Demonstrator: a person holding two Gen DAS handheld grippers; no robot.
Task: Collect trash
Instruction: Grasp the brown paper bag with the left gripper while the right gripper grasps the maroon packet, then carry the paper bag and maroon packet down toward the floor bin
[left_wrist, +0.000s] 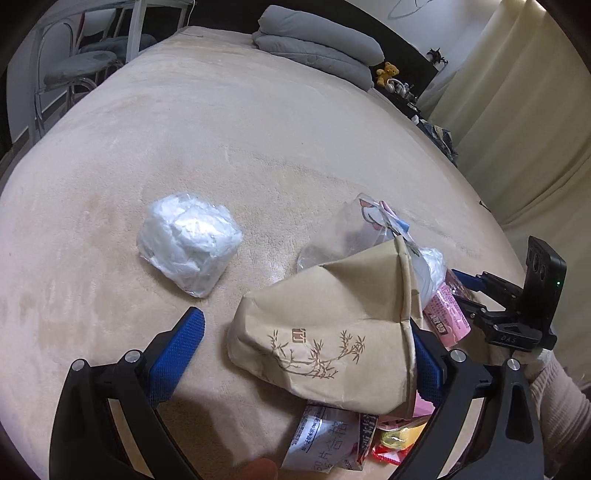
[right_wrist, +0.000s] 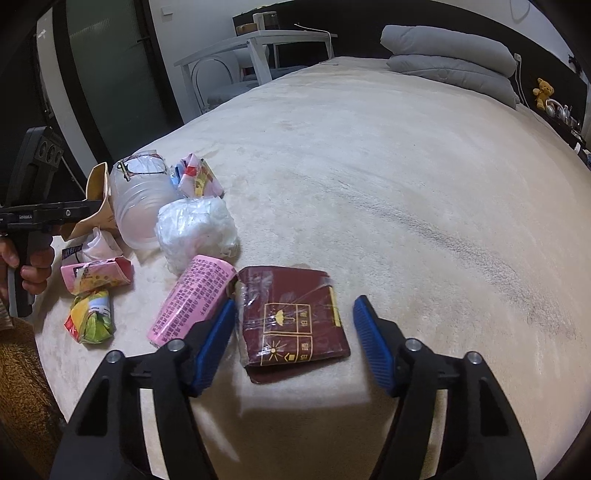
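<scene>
The trash lies on a beige bed cover (right_wrist: 369, 166), mostly gathered in one loose heap. The right gripper (right_wrist: 293, 332) stands spread wide and grasps nothing; a flattened dark red box (right_wrist: 295, 317) wrapped in clear film lies between its blue pads, nearer the left pad. A pink packet (right_wrist: 192, 299) lies just beside that pad, touching or nearly so.

The left gripper (left_wrist: 306, 354) is also spread. A crumpled brown paper bag (left_wrist: 325, 332) sits between its pads and against the right one, but whether it is pinched cannot be told.

Risks, as judged:
- Closing the right gripper may catch the pink packet along with the box, or nudge it away.
- The film on the box looks slick; a flat, thin item may slide out or fold rather than lift.
- The soft cover may let the pads sink in and snag.
- The white plastic bundle (left_wrist: 188, 243) lies apart from the heap and may be overlooked.
- The paper bag may collapse under pressure and spill nearby wrappers (left_wrist: 332, 439).
</scene>
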